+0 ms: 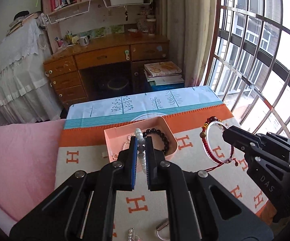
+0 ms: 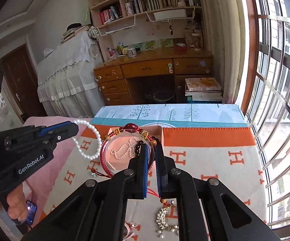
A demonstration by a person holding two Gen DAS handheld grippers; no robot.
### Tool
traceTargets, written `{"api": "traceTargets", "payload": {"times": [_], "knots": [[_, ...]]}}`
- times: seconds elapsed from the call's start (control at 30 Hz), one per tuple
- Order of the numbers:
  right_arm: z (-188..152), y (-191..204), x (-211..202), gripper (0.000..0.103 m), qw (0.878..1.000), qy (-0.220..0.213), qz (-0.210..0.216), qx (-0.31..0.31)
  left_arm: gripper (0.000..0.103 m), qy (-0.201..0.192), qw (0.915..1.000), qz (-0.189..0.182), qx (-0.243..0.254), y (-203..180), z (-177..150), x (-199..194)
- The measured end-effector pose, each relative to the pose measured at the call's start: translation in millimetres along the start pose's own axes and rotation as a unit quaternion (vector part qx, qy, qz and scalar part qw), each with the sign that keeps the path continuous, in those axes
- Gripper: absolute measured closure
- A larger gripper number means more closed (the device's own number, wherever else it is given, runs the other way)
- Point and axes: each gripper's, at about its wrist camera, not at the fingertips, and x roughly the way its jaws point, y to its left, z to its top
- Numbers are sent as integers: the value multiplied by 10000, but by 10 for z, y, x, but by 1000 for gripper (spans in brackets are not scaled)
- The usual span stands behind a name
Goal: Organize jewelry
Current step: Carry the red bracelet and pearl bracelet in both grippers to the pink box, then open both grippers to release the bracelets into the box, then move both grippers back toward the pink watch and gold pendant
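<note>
White pearls and red cord hang in our two hands above the orange-and-cream cloth (image 1: 96, 180) printed with H letters. Our left hand-held gripper (image 1: 141, 140) is clamped on a pearl bracelet (image 1: 141, 150); from its own camera the loop shows edge-on, running along the fingers and rising past their tips. From the right camera the same bracelet (image 2: 88, 140) reads as a full ring, hanging off the tip of the left tool (image 2: 72, 129), clear of the cloth. Our right hand-held gripper (image 2: 152, 150) is closed on a clear bangle (image 2: 124, 146) bound with red cord and beads, its face turned toward the right camera, a large red bead at the top and loose cord tails trailing below. In the left view the bangle (image 1: 218, 140) stands upright as a tall oval, pinched at its right edge.

Both tools point forward and down toward the pink tray (image 1: 171, 136), which lies on the cloth just ahead of them. A dark bead bracelet (image 1: 161, 138) and a fine pearl chain (image 2: 124, 148) rest inside it. A bare hand (image 2: 14, 206) grips the left tool's handle. Near us on the cloth lies a leaf-shaped brooch (image 2: 165, 219).
</note>
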Motion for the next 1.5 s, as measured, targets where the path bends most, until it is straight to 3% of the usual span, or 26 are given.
{"api": "traceTargets", "payload": {"times": [0.27,0.57,0.63,0.7,0.77,1.03,1.27,1.33,1.4,1.47,1.5], "knots": [[212,-92,895,96,9984,389,-161,371,98,521,9985,88,-147,132,6,947],[-102,-167,1954,96,9933,1088,-85,366,97,1185,9926,49,-264,241,-219,1800],[-178,-199,2127,93,9911,1270,-31,388,97,1407,9898,-42,-237,265,-275,1927],[-238,-210,2236,76,9899,1351,-42,428,97,1552,9878,16,-130,281,-341,1993],[-290,-215,2260,65,9911,1249,-61,458,97,1645,9863,107,-3,275,-395,2030],[-333,-117,2072,64,9944,994,3,355,97,1866,9822,-159,-141,440,-481,1914],[-342,-41,1689,64,9964,803,86,244,96,1890,9812,-65,-395,575,-516,1748],[-356,-7,1575,64,9967,772,123,215,91,1893,9809,-145,-434,599,-519,1699],[-381,32,1485,64,9969,754,145,170,71,1855,9813,-224,-457,613,-520,1637],[-409,73,1387,64,9970,740,177,110,58,1795,9820,-339,-481,617,-522,1559],[-426,91,1339,64,9971,731,189,81,58,1770,9825,-315,-482,617,-523,1519]]}}
